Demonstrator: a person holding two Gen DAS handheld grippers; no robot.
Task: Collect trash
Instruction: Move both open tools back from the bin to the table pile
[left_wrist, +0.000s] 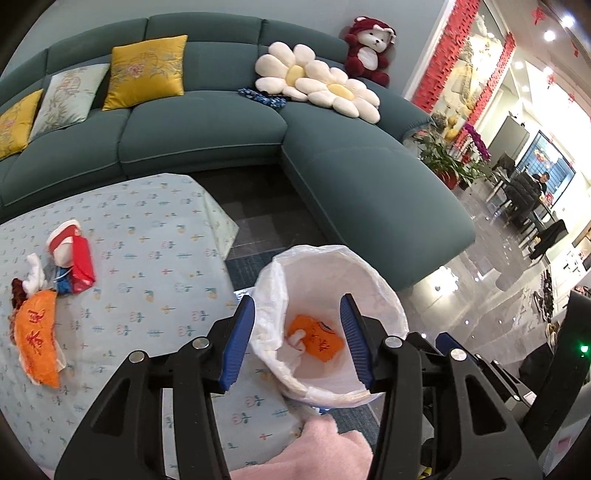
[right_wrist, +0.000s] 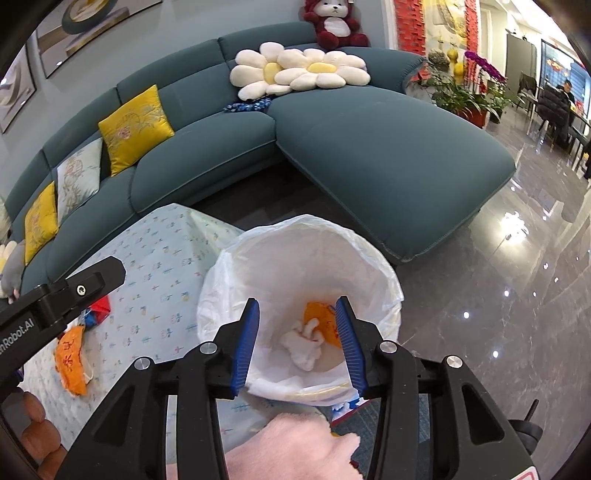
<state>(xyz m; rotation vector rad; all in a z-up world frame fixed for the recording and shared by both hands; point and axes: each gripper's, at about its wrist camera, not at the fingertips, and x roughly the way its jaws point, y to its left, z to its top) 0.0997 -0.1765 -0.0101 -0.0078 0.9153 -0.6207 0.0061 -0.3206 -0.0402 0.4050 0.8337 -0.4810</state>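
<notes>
- Bright, even indoor light in both views; colours clear, detail sharp through the middle.
- Strongest from the right: ceiling spotlights (left_wrist: 549, 35) blown out to white.
- Glare and pinpoint reflections across the glossy floor (right_wrist: 509, 295).
- Soft, faint shadows only, under the sofa (left_wrist: 207, 147) edge.
- Heavy fisheye bending: sofa curved, black vignette in the corners.
- Slight softness at the near bottom edge and far right background.
</notes>
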